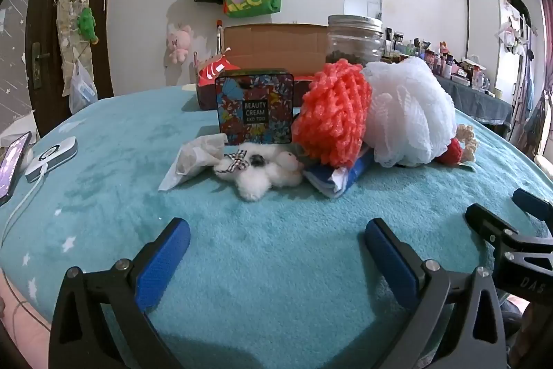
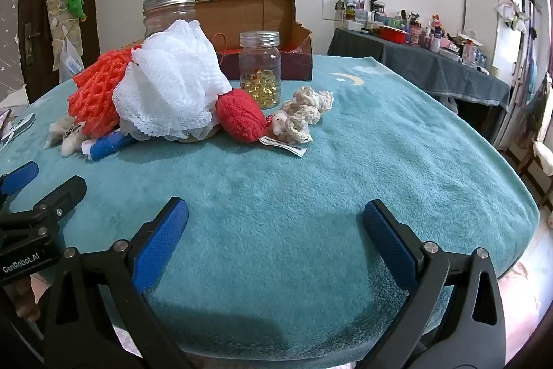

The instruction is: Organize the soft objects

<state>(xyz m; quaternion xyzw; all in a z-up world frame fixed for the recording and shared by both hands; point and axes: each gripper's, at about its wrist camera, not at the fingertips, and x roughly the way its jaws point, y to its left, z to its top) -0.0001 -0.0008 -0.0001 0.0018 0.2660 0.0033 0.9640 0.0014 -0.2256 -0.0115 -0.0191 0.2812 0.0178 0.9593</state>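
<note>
A heap of soft things lies mid-table on the teal blanket (image 1: 138,161): an orange mesh puff (image 1: 331,113), a white mesh puff (image 1: 411,113), a small white plush with a checked bow (image 1: 259,168), a crumpled tissue (image 1: 193,158) and a blue packet (image 1: 342,175). The right wrist view also shows a red knitted ball (image 2: 240,114) and a cream crochet scrunchie (image 2: 304,114). My left gripper (image 1: 276,251) stands open and empty, well short of the plush. My right gripper (image 2: 276,234) is open and empty too, near the front edge, short of the heap.
An open cardboard box (image 1: 276,40) stands behind the heap, with a patterned tin (image 1: 255,109) and a big glass jar (image 1: 356,38) before it. A small jar of yellow capsules (image 2: 260,70) stands beside the scrunchie. A phone (image 1: 12,161) and charger (image 1: 52,158) lie far left.
</note>
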